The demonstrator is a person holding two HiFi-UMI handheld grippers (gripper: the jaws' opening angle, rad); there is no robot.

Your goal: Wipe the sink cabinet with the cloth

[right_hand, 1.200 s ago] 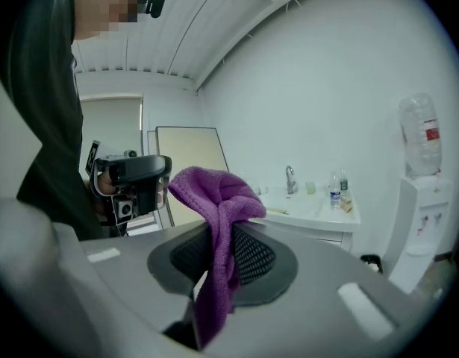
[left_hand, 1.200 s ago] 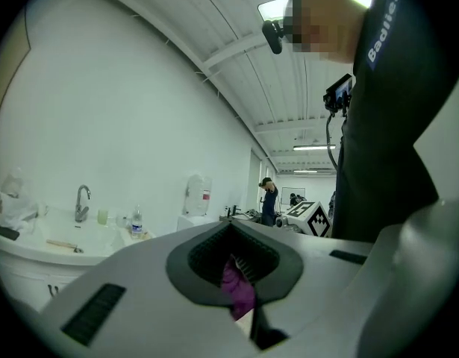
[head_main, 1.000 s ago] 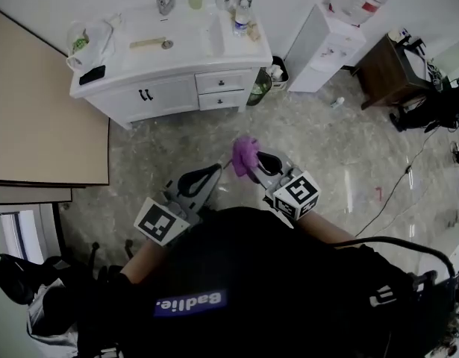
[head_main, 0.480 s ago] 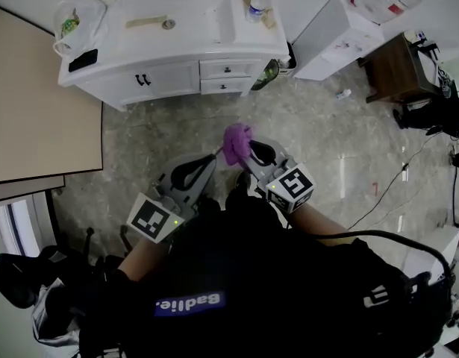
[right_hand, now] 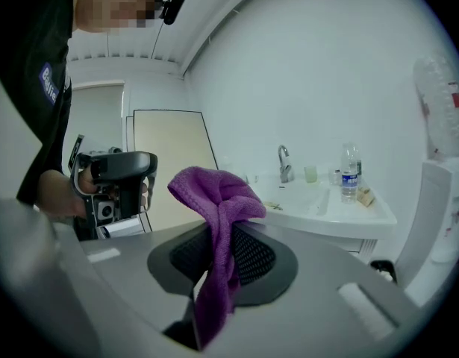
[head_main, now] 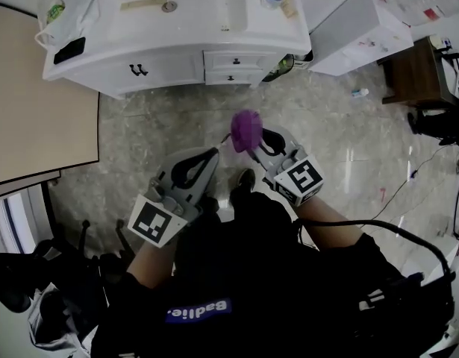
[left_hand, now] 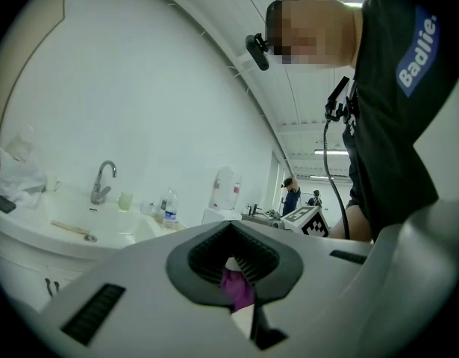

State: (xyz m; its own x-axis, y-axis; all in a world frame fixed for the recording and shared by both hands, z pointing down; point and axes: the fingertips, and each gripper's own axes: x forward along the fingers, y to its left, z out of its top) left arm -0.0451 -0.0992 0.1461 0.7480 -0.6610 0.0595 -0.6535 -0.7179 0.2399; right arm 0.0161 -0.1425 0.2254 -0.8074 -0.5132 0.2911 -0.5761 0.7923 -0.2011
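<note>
**Purple cloth held clear of the sink cabinet**

Little writing could be read. The water bottle (right_hand: 350, 174) on the cabinet's surface carried a blue label too small to be made out. White lettering on a blue patch was seen on the person's black shirt. A black-and-white square marker was shown on the cube of each claw.

The purple cloth (head_main: 246, 128) was clenched in the right claw (head_main: 253, 142), whose jaws were closed on it. In the right gripper view its long axis was seen running up and down along the seam of the jaws. A bunched head stood above the pads and a narrow tail hung below them. In the head view the bunch was pointed away from the person, towards the sink cabinet (head_main: 177, 66). It was held over the marbled floor (head_main: 162, 133), well apart from the cabinet's doors and drawers.

The left claw (head_main: 212, 157) was held just beside the right one, its jaws brought together with nothing gripped. Only a scrap of purple was glimpsed through the opening between its pads
</note>
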